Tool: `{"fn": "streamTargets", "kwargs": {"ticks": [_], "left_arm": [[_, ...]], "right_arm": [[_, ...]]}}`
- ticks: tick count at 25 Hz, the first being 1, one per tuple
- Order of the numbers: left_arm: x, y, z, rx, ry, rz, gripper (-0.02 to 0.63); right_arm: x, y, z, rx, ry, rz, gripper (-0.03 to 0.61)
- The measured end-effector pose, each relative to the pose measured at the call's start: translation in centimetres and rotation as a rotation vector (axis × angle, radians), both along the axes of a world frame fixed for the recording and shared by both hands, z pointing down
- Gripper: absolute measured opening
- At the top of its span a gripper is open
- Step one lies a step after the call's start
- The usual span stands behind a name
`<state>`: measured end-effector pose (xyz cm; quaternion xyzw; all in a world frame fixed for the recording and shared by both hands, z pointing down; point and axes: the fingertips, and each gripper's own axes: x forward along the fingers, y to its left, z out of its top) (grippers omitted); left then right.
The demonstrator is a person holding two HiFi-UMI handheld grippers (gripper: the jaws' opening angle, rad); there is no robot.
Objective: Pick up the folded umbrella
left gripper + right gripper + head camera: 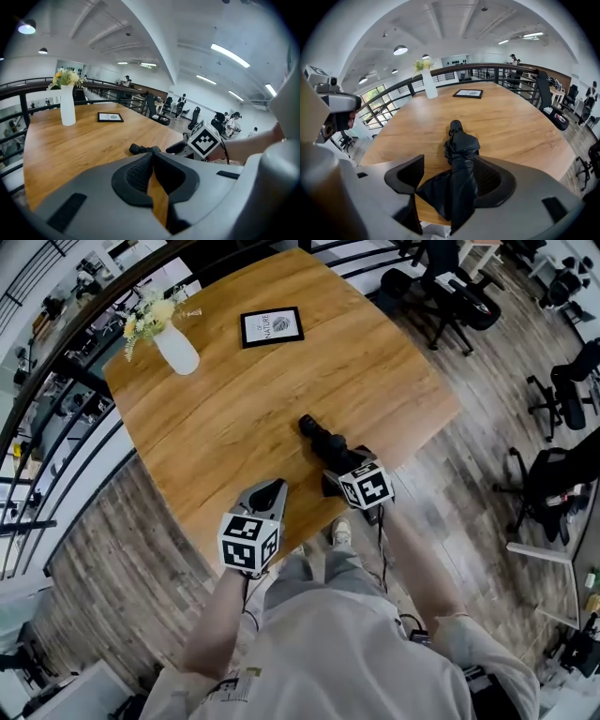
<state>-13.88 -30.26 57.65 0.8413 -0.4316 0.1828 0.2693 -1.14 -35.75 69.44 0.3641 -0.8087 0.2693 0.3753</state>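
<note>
Your right tongs [449, 165] wide open. Folded umbrella [458, 143] lies on bench [515, 122] between their jaws, not squeezed. Your left tongs [152, 158] closed, empty, umbrella off to their right.

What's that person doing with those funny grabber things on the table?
A person is holding a grabber in each hand over a wooden table. The right gripper has its fingers spread wide, and the folded black umbrella lies on the table between them, not squeezed yet. The left gripper is near the table's edge, its fingers shut with nothing in them. The umbrella has not been picked up yet.
</note>
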Motion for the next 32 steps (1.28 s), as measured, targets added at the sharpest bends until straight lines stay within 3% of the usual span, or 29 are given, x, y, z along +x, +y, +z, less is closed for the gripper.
{"fn": "streamTargets", "kwargs": {"ticks": [4,13,16,20,26,32], "left_arm": [[0.3,0.0,2.3,-0.062,-0.014,-0.003,0.026],[0.2,-1.0,5.1,-0.13,-0.011,-0.05,0.026],[0.6,-0.7,5.2,-0.141,0.002,-0.054,0.026],[0.6,-0.3,5.3,-0.148,-0.001,-0.055,0.026],[-1.3,-1.0,2.2,-0.083,-0.012,-0.093,0.026],[-2.8,-2.6,-6.1,0.1,-0.044,-0.117,0.026]], "right_arm": [[1.2,-0.7,3.3,-0.057,0.073,0.001,0.334],[3.1,-2.7,6.8,-0.08,0.191,-0.04,0.333],[3.3,-2.6,6.9,-0.156,0.159,-0.027,0.279],[2.2,-1.8,5.7,-0.257,0.011,0.016,0.253],[-0.7,-1.6,-1.9,-0.138,-0.159,0.021,0.252],[-1.5,-3.0,-14.4,0.14,-0.223,-0.052,0.253]]}}
